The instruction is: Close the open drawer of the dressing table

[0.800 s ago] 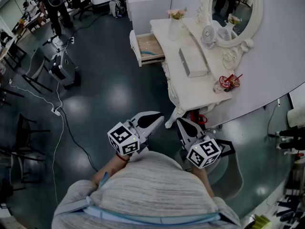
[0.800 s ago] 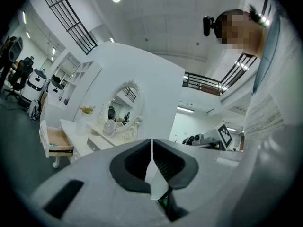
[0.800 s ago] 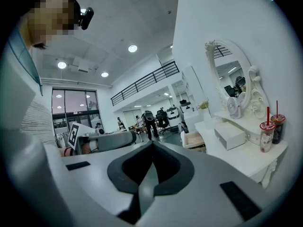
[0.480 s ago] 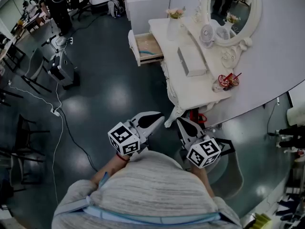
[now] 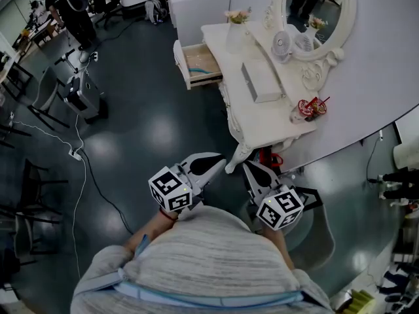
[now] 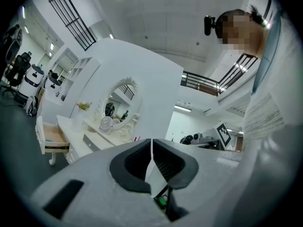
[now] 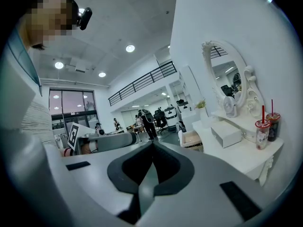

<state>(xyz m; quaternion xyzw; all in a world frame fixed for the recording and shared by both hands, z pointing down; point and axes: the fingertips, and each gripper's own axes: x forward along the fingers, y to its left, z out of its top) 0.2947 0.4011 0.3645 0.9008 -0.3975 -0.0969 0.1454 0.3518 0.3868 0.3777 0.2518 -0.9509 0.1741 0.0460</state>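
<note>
The drawer [image 5: 200, 64] stands pulled out at the far end of the white desk [image 5: 265, 120], well ahead of both tongs and apart from them. Its front faces the dark floor [image 5: 150, 129]. Its light bottom is visible, and something thin and bluish lies in it. On the desk top, going from the drawer side toward the tongs, there are a vase [image 5: 236, 36] with flowers, a small fan [image 5: 284, 44], a flat white box [image 5: 260, 82] and two cups [image 5: 309, 110] with red straws. An oval mirror [image 5: 315, 5] rises behind them. In the head view the curved leg at the near corner of the desk shows just beyond the tips of the tongs.

The left tongs [image 5: 219, 161] are closed: the two jaws meet at the tip and hold nothing. The right tongs [image 5: 248, 167] are closed too, and empty. Both are held close in front of the person's grey sweater [image 5: 203, 260], side by side, near each other but not touching. Far to the left of the left tongs a white cable [image 5: 82, 156] lies on the floor.
</note>
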